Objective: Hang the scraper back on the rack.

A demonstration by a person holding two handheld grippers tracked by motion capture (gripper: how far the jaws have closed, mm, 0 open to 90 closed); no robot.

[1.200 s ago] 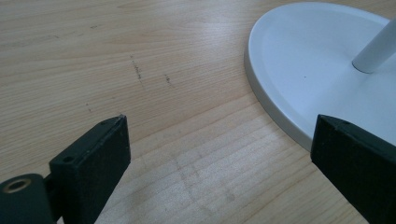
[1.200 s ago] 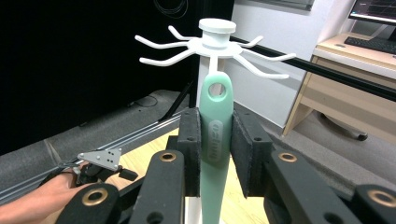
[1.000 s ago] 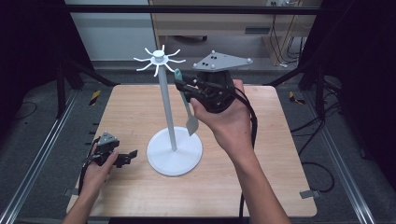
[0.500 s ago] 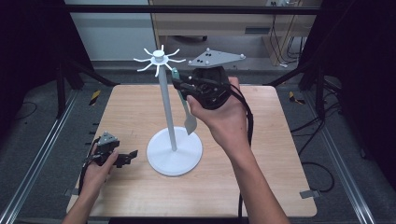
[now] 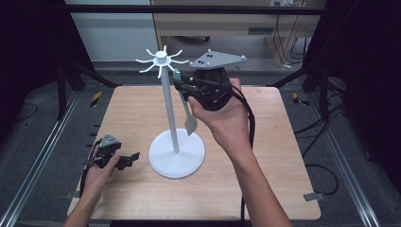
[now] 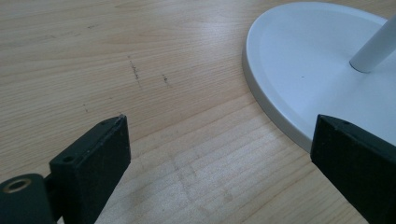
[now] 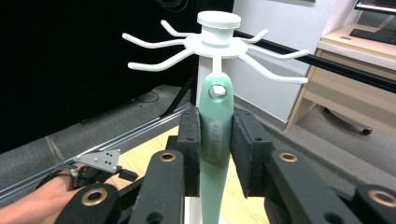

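Note:
A white hook stand (image 5: 168, 111) rises from its round base (image 5: 185, 160) at the middle of the table, with a crown of curved hooks (image 7: 219, 44) on top. A spatula with a mint-green handle (image 7: 215, 116) and a pale blade (image 5: 190, 124) hangs beside the pole. The hole in its handle sits over one hook. My right gripper (image 7: 216, 154) is held high at the crown (image 5: 182, 86), shut on the handle. My left gripper (image 5: 127, 160) lies on the table left of the base, open and with nothing between its fingers (image 6: 219, 154).
The wooden table (image 5: 279, 142) has bare room to the right and in front of the base. The base's rim (image 6: 280, 112) lies close to my left gripper's right fingertip. A metal frame and cables run around the table; a desk (image 7: 369, 74) stands behind.

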